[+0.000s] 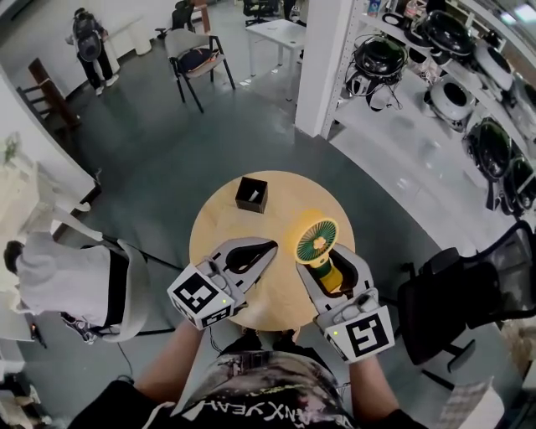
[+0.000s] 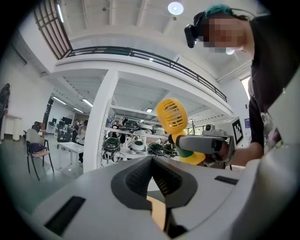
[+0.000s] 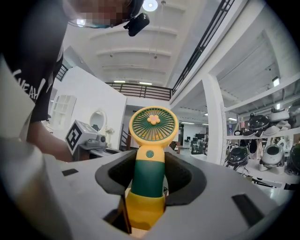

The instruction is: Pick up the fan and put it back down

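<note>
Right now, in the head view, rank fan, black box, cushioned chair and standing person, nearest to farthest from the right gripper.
1. fan, held in the right gripper.
2. black box, on the table, up-left.
3. cushioned chair, across the floor.
4. standing person, far top left.

Bright ceiling lamp [image 2: 176,7] overhead, fisheye-bent black edges, background seemingly soft

A round wooden table [image 1: 297,201] stands on a dark grey floor [image 1: 167,159]. Its top is light brown. One small black box [image 1: 251,194] sits on the table, near the far edge and a bit to the left. The box is open on top.
</note>
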A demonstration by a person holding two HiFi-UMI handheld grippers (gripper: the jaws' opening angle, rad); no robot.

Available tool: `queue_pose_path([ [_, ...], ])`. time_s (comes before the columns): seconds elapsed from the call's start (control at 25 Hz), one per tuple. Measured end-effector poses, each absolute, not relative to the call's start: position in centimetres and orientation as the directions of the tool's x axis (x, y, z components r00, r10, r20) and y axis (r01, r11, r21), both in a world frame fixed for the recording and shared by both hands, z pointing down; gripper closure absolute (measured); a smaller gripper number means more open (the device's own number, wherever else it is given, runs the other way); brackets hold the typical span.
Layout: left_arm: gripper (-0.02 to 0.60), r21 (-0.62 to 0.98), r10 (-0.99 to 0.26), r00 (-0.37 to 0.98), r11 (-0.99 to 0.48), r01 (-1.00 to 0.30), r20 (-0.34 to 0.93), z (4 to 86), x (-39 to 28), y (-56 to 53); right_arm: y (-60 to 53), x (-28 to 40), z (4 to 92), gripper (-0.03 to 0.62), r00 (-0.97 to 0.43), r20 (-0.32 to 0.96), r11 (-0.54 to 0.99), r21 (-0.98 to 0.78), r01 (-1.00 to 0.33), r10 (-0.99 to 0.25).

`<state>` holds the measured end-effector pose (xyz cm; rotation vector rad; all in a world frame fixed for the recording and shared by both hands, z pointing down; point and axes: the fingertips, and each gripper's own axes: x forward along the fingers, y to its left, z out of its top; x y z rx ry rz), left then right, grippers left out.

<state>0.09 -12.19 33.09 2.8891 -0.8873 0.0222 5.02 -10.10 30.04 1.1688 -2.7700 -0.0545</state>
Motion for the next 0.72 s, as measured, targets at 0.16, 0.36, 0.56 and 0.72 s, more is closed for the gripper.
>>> queue_pose_path([
  [0.16,0.569,0.091,-0.554,0.831,-0.826,-0.556,0.049,31.5,0.0,-11.7,-9.5,5.0,28.3,0.411,-0.692,0.082,0.697,0.085,-0.712,-0.717],
  [0.36,0.569,0.074,-0.554,0.832,-0.829,-0.554,0.020,30.1,-0.1,-11.4,-9.1,5.0,27.4,0.411,-0.695,0.060,0.697,0.080,-0.712,-0.717],
  [0.56,0.569,0.065,-0.551,0.835,-0.832,-0.550,0.010,29.5,0.0,-11.3,-9.1,5.1,27.1,0.411,-0.692,0.047,0.694,0.087,-0.715,-0.720],
  [0.72,0.569,0.061,-0.543,0.840,-0.838,-0.543,0.013,29.6,0.3,-11.1,-9.1,5.1,27.0,0.411,-0.689,0.037,0.690,0.087,-0.719,-0.723],
])
